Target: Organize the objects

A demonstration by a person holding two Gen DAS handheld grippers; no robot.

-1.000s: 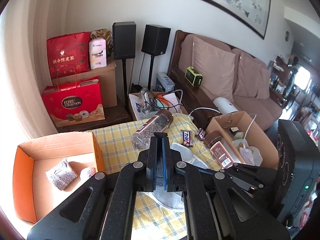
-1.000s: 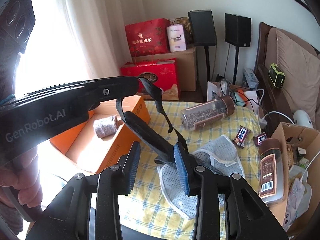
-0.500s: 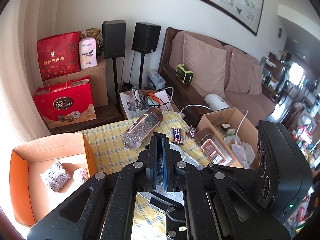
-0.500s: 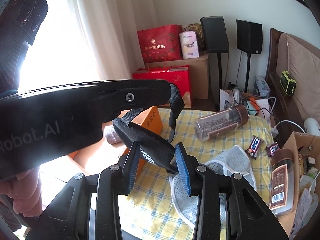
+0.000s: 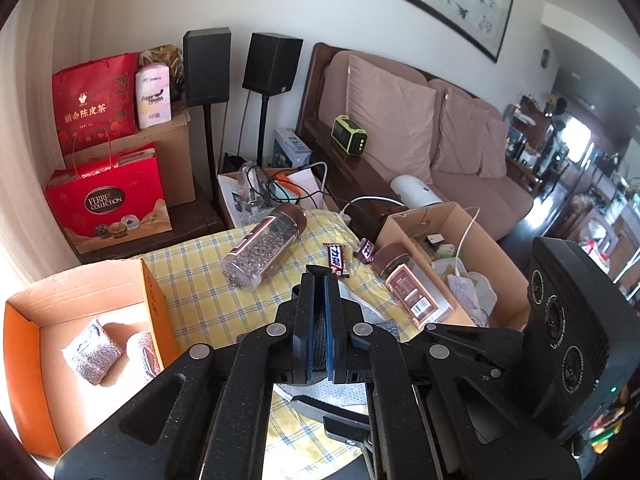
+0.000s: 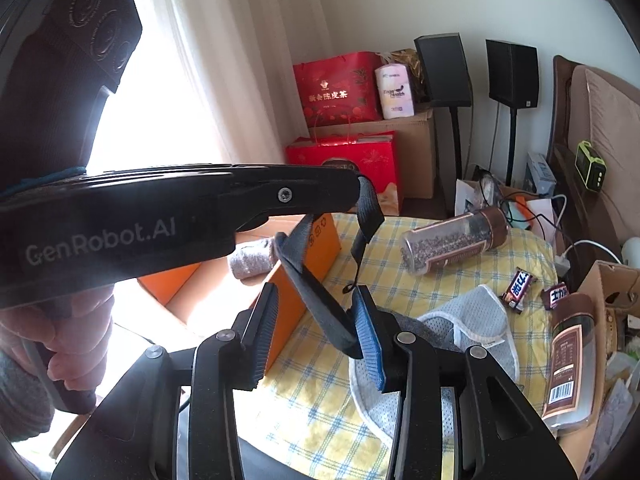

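My left gripper [image 5: 319,280] is shut on a black strap [image 5: 319,328] and holds it above the yellow checked cloth [image 5: 200,280]. In the right wrist view the left gripper [image 6: 360,192] reaches in from the left, and the strap [image 6: 320,300] hangs from its tip. It runs down to a grey mesh garment [image 6: 472,332] lying on the cloth. My right gripper [image 6: 316,294] stands open around the strap's padded part, which leans on the right pad [image 6: 370,340] only. An orange-lined cardboard box [image 5: 24,340] at the left holds two scrub pads [image 5: 92,356].
A clear jar of seeds [image 6: 452,244] lies on the cloth, with two candy bars [image 6: 520,286] beside it. A brown-labelled jar [image 6: 568,360] leans on a cluttered cardboard box [image 5: 492,240] at the right. Red gift bags, speakers and a sofa stand behind.
The left gripper has carried the strap rightward across the right wrist view, drawing it up between the right fingers. The right jaws have spread a little wider.
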